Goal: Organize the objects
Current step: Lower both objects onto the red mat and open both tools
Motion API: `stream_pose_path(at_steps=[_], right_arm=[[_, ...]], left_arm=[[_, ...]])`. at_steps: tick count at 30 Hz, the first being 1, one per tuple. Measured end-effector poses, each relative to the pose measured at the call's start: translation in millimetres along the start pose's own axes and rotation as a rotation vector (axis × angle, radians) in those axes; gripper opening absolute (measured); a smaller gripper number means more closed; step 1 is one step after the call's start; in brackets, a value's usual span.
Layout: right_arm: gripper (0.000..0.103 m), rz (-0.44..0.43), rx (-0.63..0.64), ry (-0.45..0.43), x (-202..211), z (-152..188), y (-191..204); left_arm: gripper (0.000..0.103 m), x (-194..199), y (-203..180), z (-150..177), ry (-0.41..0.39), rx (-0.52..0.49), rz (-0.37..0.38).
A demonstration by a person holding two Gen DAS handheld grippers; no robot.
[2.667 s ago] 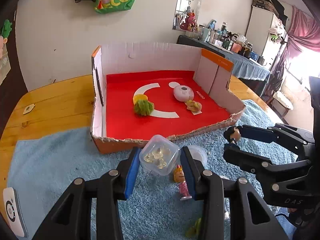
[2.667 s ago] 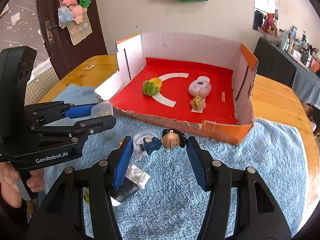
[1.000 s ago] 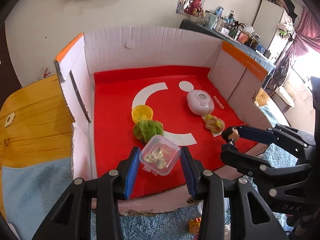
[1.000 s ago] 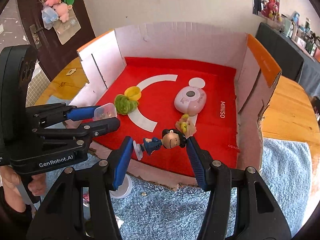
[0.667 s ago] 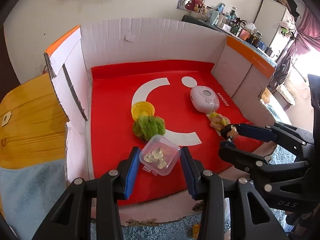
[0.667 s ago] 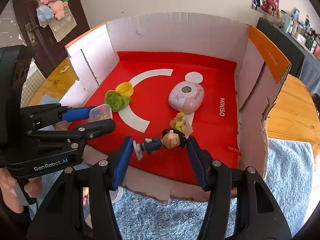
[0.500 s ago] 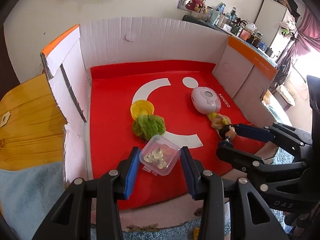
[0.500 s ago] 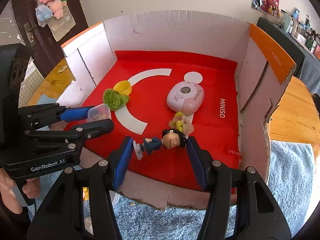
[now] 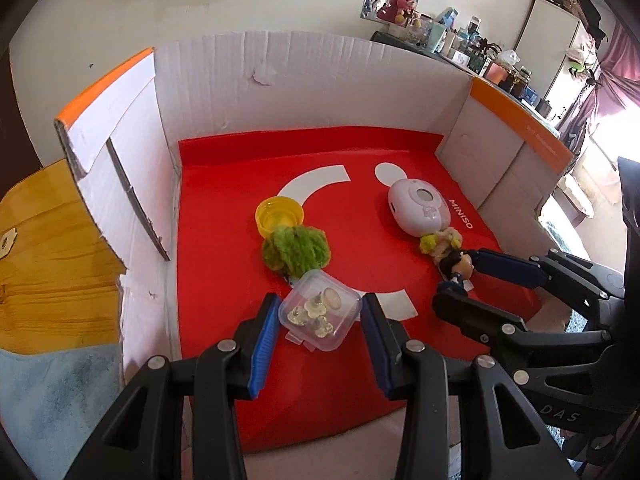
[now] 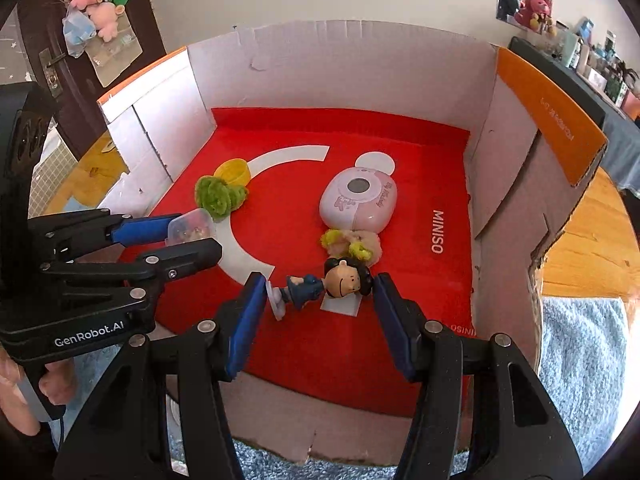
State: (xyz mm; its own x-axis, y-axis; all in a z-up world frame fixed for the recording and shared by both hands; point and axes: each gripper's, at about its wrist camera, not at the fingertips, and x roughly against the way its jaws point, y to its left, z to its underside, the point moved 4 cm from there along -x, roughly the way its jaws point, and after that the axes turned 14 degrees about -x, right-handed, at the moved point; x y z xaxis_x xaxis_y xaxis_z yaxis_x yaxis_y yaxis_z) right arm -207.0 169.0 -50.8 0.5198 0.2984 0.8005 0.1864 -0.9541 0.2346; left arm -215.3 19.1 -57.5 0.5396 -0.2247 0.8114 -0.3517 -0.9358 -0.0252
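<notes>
My left gripper (image 9: 319, 319) is shut on a small clear plastic box (image 9: 319, 315) of pale trinkets, held over the red floor of an open cardboard box (image 9: 280, 92), just in front of a green fuzzy ball (image 9: 297, 249). My right gripper (image 10: 320, 292) is shut on a small figurine (image 10: 320, 284) with black hair and blue clothes, lying sideways between the pads. It hangs over the box floor, close in front of a yellow-haired doll (image 10: 352, 245). Each gripper shows in the other's view: the left gripper (image 10: 182, 236) and the right gripper (image 9: 456, 278).
On the red floor also lie a yellow cap (image 9: 279, 219) and a pink oval gadget (image 10: 358, 199). The box has tall white walls at left, back and right and a low torn front edge (image 10: 340, 416). It stands on a blue towel (image 10: 580, 364) over a wooden table (image 9: 48, 240).
Both grippers have moved forward from the towel over the box's front edge and lower toward the red floor, each keeping its grip. The contents of the box have not moved.
</notes>
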Motion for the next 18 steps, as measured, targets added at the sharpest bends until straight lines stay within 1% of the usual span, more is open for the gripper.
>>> stream_pose_path(at_steps=[12, 18], right_arm=[[0.054, -0.005, -0.003, -0.005, -5.3, -3.5, 0.9], [0.054, -0.016, -0.015, -0.005, -4.4, -3.9, -0.4]], left_arm=[[0.044, -3.5, 2.7, -2.9, -0.003, 0.008, -0.012], [0.044, -4.1, 4.2, -3.7, -0.007, 0.018, -0.002]])
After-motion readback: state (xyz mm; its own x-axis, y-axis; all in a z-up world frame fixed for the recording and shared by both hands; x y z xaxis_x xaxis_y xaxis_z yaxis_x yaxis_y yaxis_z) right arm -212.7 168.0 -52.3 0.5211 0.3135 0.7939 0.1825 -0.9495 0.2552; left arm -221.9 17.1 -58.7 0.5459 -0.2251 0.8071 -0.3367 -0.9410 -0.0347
